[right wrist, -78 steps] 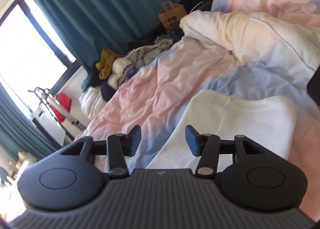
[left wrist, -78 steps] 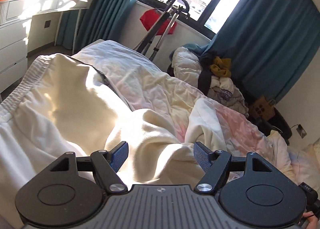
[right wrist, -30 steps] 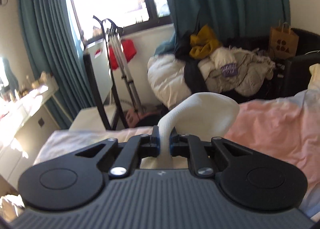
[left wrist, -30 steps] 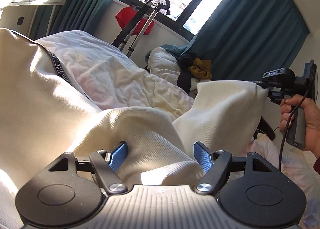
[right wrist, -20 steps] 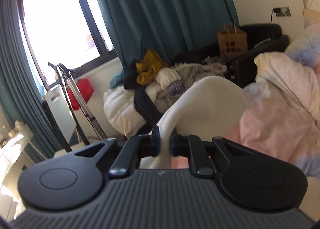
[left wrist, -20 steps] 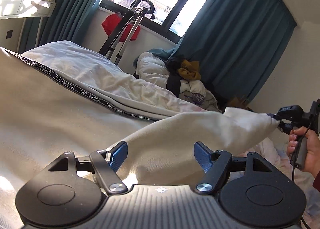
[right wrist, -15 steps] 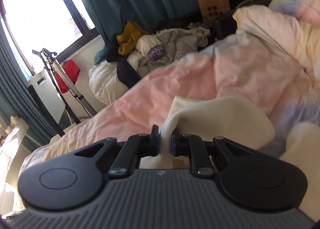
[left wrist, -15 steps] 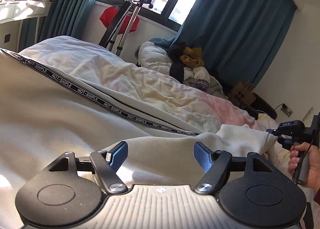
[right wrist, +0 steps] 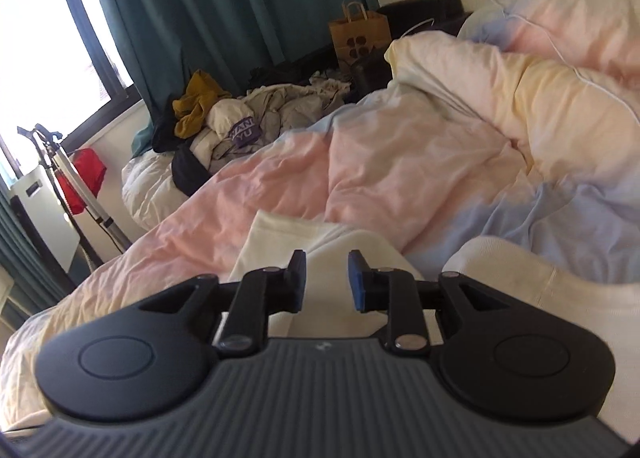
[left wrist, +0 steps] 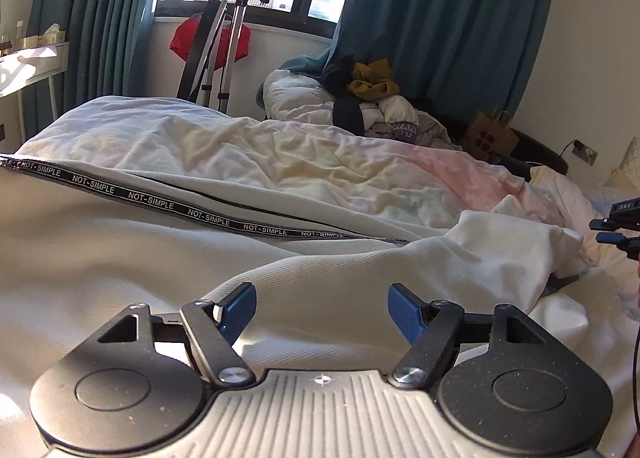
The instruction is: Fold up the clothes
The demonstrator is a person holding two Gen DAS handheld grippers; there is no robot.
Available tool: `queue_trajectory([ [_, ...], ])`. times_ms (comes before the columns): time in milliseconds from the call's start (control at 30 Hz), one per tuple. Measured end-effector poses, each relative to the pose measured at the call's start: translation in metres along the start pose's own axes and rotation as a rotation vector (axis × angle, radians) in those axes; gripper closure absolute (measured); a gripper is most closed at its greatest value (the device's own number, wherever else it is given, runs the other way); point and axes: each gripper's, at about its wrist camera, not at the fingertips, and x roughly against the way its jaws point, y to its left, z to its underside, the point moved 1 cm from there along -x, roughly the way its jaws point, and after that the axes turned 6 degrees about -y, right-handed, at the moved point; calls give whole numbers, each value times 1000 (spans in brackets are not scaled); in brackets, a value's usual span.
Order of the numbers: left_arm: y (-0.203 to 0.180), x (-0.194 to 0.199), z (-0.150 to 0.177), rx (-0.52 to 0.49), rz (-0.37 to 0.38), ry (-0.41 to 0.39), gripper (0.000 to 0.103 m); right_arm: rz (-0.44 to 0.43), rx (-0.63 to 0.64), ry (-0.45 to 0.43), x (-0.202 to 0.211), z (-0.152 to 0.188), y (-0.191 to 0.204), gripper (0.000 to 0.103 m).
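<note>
Cream trousers [left wrist: 120, 258] with a black "NOT-SIMPLE" side stripe [left wrist: 208, 218] lie spread over the bed in the left wrist view. One leg end [left wrist: 516, 242] lies folded across towards the right. My left gripper [left wrist: 322, 312] is open, low over the cream fabric, holding nothing. My right gripper [right wrist: 327, 280] is open, just above the released leg end [right wrist: 280, 242]. Its tips [left wrist: 616, 230] show at the right edge of the left wrist view, just beyond the leg end.
The bed carries a rumpled pastel duvet [right wrist: 400, 162]. A pile of clothes [left wrist: 376, 106] sits beyond the bed below teal curtains [left wrist: 440, 18]. A folded tripod [left wrist: 216, 42], a red garment [left wrist: 212, 42], a paper bag [right wrist: 360, 34] and a white desk [left wrist: 24, 58] stand around.
My right gripper carried the trouser leg end down onto the bed, then opened and let it go. My left gripper stayed open over the fabric.
</note>
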Motion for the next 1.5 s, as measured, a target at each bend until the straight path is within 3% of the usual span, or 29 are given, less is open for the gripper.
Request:
queue_trajectory([
  [133,1,-10,1,-25,3,11,28,-34,68,90,-41,-15,17,71],
  [267,4,-18,6,-38,17,32,29,-110,222,242,-106,-36,58,73],
  [333,4,-23,8,-53,25,38,29,-142,301,316,-138,-45,78,69],
  [400,4,-27,10,-68,34,44,29,-118,388,366,-162,-45,92,57],
  [567,10,-38,14,-58,72,66,31,-60,479,483,-212,-41,106,52],
  [667,13,-46,16,-45,104,88,40,-61,575,567,-223,-28,114,52],
  [733,14,-48,16,-42,108,91,47,-47,681,573,-219,-20,124,59],
  [767,15,-49,16,-37,111,91,55,-46,713,575,-216,-20,129,79],
  [800,15,-49,16,-29,116,90,63,-52,717,573,-211,-23,134,88],
  [833,17,-49,15,-17,123,89,68,-57,708,537,-204,-33,140,90],
  [900,20,-47,13,13,139,86,92,-68,690,464,-189,-55,151,91],
  [1033,25,-37,6,52,158,37,99,-110,609,280,-153,-114,175,92],
  [1167,32,-10,-13,112,196,-112,100,-187,523,82,-101,-178,189,92],
  [1233,36,5,-23,157,240,-191,100,-270,460,-70,-64,-207,182,92],
  [1300,34,16,-29,154,273,-223,100,-319,409,-148,-40,-214,160,92],
  [1367,27,19,-29,124,294,-202,100,-364,358,-218,-18,-219,137,92],
  [1500,0,6,-15,28,302,-59,100,-250,284,-135,-19,-175,54,91],
])
